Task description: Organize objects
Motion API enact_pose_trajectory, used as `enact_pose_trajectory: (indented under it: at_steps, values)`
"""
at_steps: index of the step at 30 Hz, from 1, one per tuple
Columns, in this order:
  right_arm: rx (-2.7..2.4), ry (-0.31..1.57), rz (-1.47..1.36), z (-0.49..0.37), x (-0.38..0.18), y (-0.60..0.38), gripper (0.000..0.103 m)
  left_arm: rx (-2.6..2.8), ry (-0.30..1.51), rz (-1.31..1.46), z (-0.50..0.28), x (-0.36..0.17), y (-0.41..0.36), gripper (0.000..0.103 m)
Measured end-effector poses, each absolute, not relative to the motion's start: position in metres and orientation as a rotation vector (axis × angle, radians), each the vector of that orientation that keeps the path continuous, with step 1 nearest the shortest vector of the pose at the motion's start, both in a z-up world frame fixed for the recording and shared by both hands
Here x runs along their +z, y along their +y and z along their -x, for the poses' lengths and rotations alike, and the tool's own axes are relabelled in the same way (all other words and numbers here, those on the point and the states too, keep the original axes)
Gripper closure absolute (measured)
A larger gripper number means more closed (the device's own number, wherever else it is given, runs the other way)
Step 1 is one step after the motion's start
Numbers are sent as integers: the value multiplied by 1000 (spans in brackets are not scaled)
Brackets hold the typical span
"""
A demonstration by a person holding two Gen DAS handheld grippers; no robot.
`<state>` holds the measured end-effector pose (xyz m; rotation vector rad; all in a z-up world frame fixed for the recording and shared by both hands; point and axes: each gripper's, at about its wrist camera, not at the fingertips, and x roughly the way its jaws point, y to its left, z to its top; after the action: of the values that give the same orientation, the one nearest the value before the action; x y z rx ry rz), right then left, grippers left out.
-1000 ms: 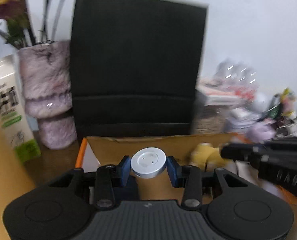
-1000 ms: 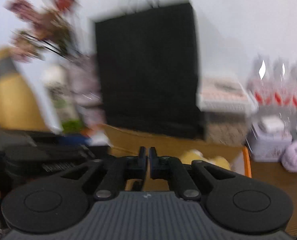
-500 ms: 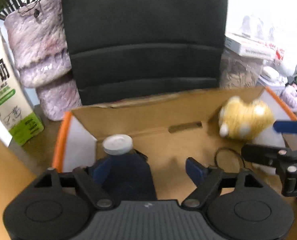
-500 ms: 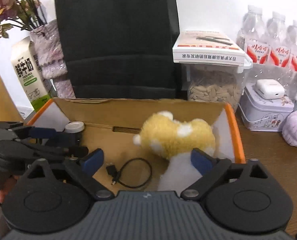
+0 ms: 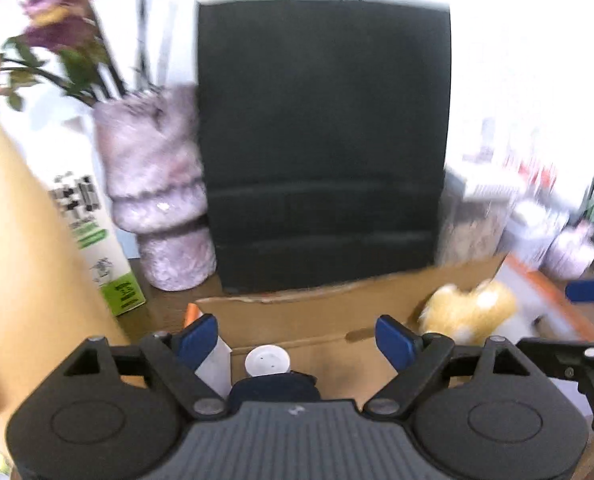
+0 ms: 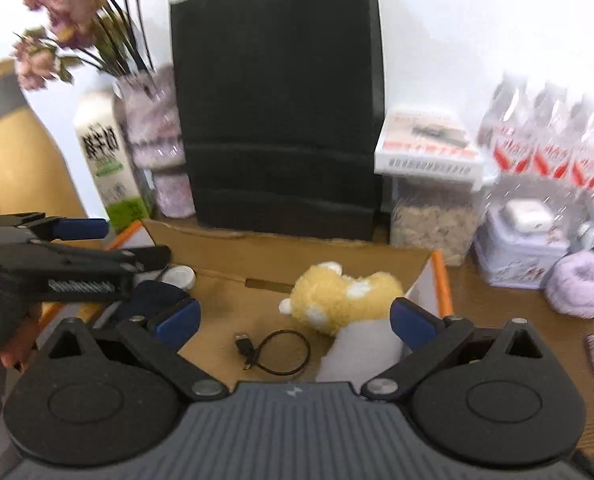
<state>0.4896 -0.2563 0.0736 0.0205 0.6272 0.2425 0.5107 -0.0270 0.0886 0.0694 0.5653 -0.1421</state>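
On the left, the white disc (image 5: pixel 267 359), gripped a second ago, is now being left on a dark item in the cardboard box (image 5: pixel 329 312), left gripper (image 5: pixel 297 338) spread wide. The right gripper (image 6: pixel 295 318) is being held apart too, so the drop-off is probably done.

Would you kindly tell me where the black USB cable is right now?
In the right wrist view, the black USB cable lies coiled on the floor of the cardboard box, just left of the yellow plush toy.

Black left gripper (image 5: pixel 297 342) and right gripper (image 6: pixel 295 318) (blue-padded jaws), silver screws
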Motion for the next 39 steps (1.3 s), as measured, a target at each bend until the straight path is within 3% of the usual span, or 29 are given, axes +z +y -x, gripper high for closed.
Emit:
enact_pose_trajectory:
  at_steps: [5, 8, 13, 20, 23, 28, 37, 39]
  values:
    - [241, 551, -47, -420, 106, -280, 0, -142, 414, -69, -419, 131, -16, 15]
    - [261, 493, -67, -350, 114, -289, 0, -123, 424, -65, -356, 138, -9, 13]
    - [281, 428, -119, -221, 102, -288, 0, -185, 447, 48, -235, 114, 8, 9]
    - [274, 555, -134, -114, 59, -266, 0, -207, 580, 53, -123, 66, 8, 7]
    - [285, 602, -100, -99, 58, -260, 0, -159, 655, -55, -109, 46, 4, 9]
    - [278, 561, -51, -82, 65, -256, 0, -177, 592, 7, -95, 58, 12, 7]
    - [156, 568, -50, -132, 33, -262, 0, -416, 590, -25, -132, 37, -30, 7]
    - [117, 594, -35, -163, 20, -260, 0, -427, 609, -27, -153, 24, -44, 21]
